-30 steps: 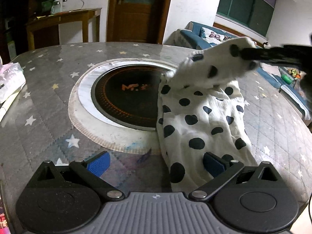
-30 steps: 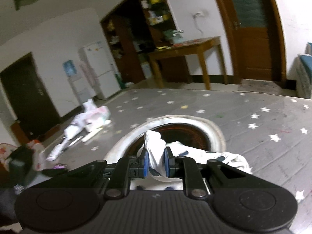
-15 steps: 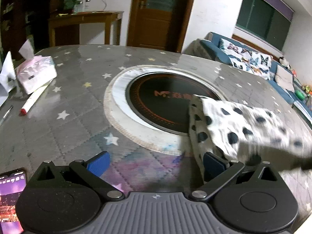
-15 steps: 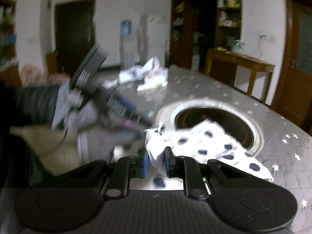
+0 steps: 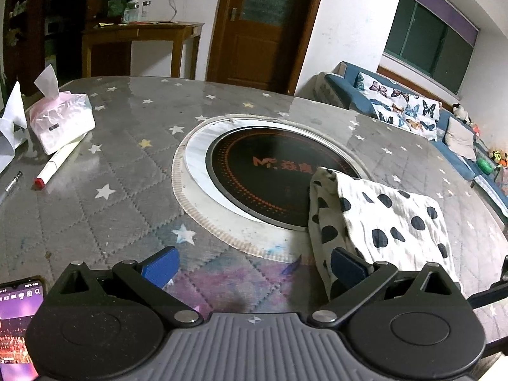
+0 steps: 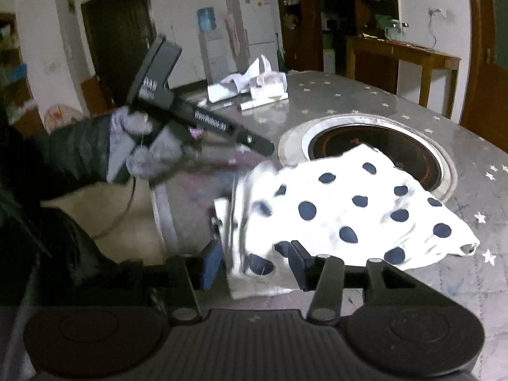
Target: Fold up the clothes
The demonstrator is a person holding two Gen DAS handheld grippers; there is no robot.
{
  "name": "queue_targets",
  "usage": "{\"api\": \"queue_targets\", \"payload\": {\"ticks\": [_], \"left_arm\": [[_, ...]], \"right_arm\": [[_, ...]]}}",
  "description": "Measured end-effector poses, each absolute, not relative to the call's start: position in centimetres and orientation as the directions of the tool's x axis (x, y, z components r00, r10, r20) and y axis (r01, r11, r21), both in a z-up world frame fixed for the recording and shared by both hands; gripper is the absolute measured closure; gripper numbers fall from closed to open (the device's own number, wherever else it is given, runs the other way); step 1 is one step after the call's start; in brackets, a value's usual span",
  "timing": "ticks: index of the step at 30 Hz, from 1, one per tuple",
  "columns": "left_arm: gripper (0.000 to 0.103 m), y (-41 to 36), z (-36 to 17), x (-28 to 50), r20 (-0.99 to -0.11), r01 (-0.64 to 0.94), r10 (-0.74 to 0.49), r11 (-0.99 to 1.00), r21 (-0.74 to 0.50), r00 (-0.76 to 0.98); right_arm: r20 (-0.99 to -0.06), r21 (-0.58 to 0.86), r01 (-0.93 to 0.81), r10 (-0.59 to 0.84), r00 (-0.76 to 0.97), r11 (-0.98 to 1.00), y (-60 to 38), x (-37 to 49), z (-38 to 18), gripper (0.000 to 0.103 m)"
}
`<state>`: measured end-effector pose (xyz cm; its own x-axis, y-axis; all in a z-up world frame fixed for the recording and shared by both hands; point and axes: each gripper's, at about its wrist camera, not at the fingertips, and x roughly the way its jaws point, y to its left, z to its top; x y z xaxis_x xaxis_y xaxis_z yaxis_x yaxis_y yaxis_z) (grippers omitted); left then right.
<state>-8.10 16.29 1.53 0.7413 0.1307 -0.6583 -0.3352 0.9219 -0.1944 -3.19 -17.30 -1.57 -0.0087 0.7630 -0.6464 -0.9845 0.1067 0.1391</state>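
Observation:
A white garment with dark polka dots (image 5: 381,219) lies folded on the grey star-patterned table (image 5: 104,209), its far corner over the round black cooktop (image 5: 266,171). My left gripper (image 5: 252,268) stands open just left of the garment's near edge, with nothing between its fingers. In the right wrist view the garment (image 6: 349,209) spreads ahead, and its blurred near edge lies between the parted fingers of my right gripper (image 6: 254,263), which is open. A gloved hand (image 6: 143,155) holds the left gripper to the left of the cloth.
A tissue pack (image 5: 62,120), a marker (image 5: 57,162) and a pen (image 5: 12,182) lie at the table's left. A lit phone (image 5: 19,320) sits at the near left corner. A blue sofa (image 5: 412,117) stands beyond the table's right side.
The right gripper carried the garment's raised end over and down towards the near edge, then opened its jaws. The cloth now lies doubled and flat. The left gripper stayed open.

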Motion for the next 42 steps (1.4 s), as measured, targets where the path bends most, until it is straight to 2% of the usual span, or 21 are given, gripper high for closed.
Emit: {"api": "queue_targets", "payload": {"ticks": [6,9,10,15,17,27,33,38,39,41,42], "left_arm": [[0.000,16.3,1.7,-8.5,-0.650,-0.332,0.122,0.920,-0.210,0.750],[0.000,16.4,2.0,-8.7,-0.641,-0.330,0.123,0.919,-0.214,0.757],[0.000,16.4,2.2,-8.7,-0.636,-0.328,0.122,0.919,-0.217,0.762],[0.000,16.2,2.8,-8.8,-0.616,-0.310,0.109,0.923,-0.228,0.780],[0.000,16.1,2.9,-8.8,-0.613,-0.303,0.102,0.924,-0.233,0.784],[0.000,13.9,4.4,-8.0,-0.579,-0.219,0.028,0.940,-0.263,0.815],[0.000,11.4,4.2,-5.4,-0.585,-0.164,-0.026,0.949,-0.269,0.811],[0.000,11.1,2.4,-4.7,-0.634,-0.179,0.003,0.960,-0.214,0.774],[0.000,11.0,2.0,-4.6,-0.643,-0.182,0.010,0.962,-0.202,0.766],[0.000,10.9,1.3,-4.4,-0.662,-0.188,0.023,0.966,-0.179,0.749],[0.000,11.2,0.9,-4.5,-0.670,-0.194,0.026,0.965,-0.179,0.742]], "right_arm": [[-0.667,0.114,-0.982,0.744,0.036,0.150,-14.3,-3.2,-2.3,0.054],[-0.655,0.106,-0.987,0.755,0.022,0.121,-12.9,-3.8,-2.6,0.062],[-0.659,0.108,-0.988,0.752,0.014,0.114,-12.4,-3.9,-2.7,0.069],[-0.682,0.075,-0.991,0.731,0.029,0.110,-10.6,-4.4,-4.0,0.069],[-0.686,0.070,-0.991,0.726,0.035,0.114,-10.3,-4.5,-4.3,0.076],[-0.670,0.134,-0.986,0.742,-0.020,0.095,-10.5,-4.5,-5.1,0.077],[-0.644,0.158,-0.983,0.764,-0.034,0.089,-11.5,-4.5,-4.4,0.072],[-0.629,0.164,-0.981,0.777,-0.026,0.099,-12.8,-4.4,-3.9,0.069],[-0.621,0.169,-0.981,0.783,-0.026,0.101,-13.1,-4.3,-3.5,0.067],[-0.603,0.175,-0.978,0.797,-0.016,0.112,-14.1,-3.8,-2.5,0.049],[-0.595,0.176,-0.977,0.803,-0.008,0.120,-14.6,-3.4,-2.1,0.045]]}}
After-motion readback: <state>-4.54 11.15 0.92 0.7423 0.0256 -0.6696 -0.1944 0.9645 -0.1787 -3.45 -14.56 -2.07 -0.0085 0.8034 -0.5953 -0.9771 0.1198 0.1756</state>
